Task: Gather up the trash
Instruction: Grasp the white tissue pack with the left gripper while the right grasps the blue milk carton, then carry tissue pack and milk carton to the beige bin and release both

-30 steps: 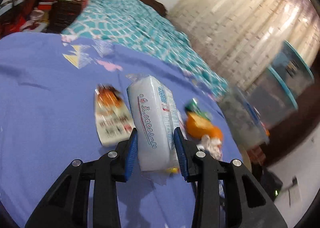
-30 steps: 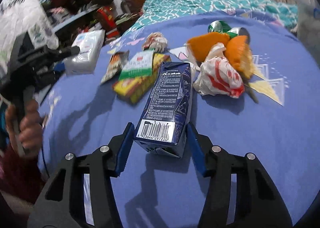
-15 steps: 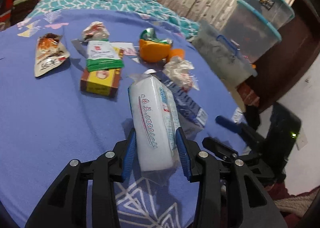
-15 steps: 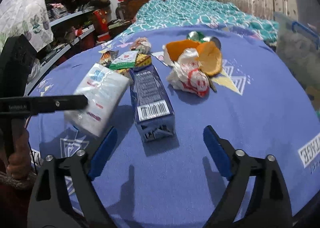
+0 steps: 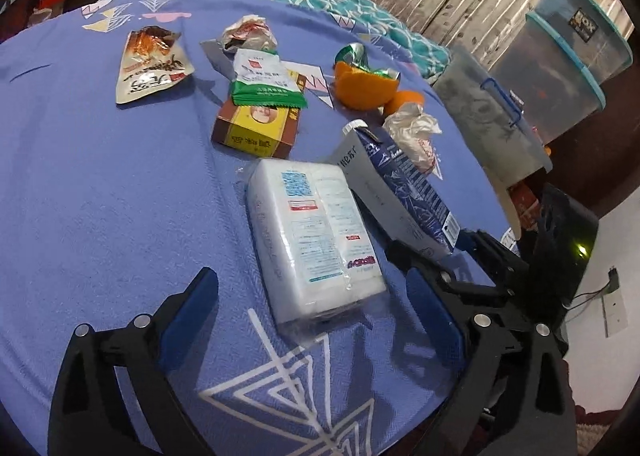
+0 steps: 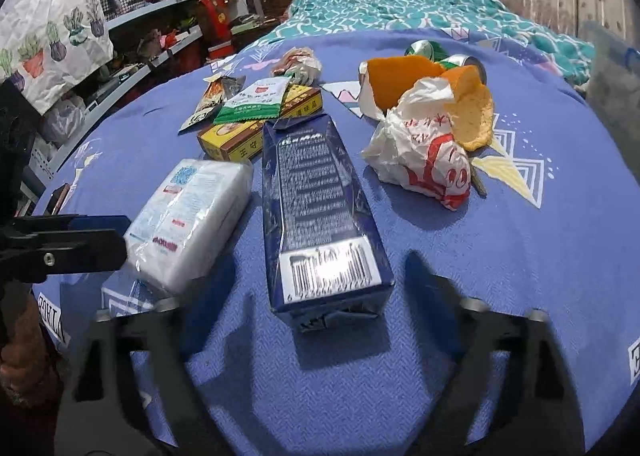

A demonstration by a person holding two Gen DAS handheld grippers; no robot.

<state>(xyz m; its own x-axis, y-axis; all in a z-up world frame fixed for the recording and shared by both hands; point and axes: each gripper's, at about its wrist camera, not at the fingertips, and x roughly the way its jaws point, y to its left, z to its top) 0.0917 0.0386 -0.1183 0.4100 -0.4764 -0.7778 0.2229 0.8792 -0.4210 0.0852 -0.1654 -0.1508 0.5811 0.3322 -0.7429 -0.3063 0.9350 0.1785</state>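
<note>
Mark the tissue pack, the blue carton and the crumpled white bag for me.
tissue pack (image 5: 316,232), left wrist view, on its printed top face.
blue carton (image 6: 316,183), right wrist view, on its printed top face.
crumpled white bag (image 6: 420,151), right wrist view, on its wrinkled middle.

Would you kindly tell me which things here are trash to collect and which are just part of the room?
Trash to collect:
tissue pack
blue carton
yellow box
green sachet
snack wrapper
orange peel
crumpled bag
crushed can

Just lying about:
storage bins
teal quilt
shelves
</note>
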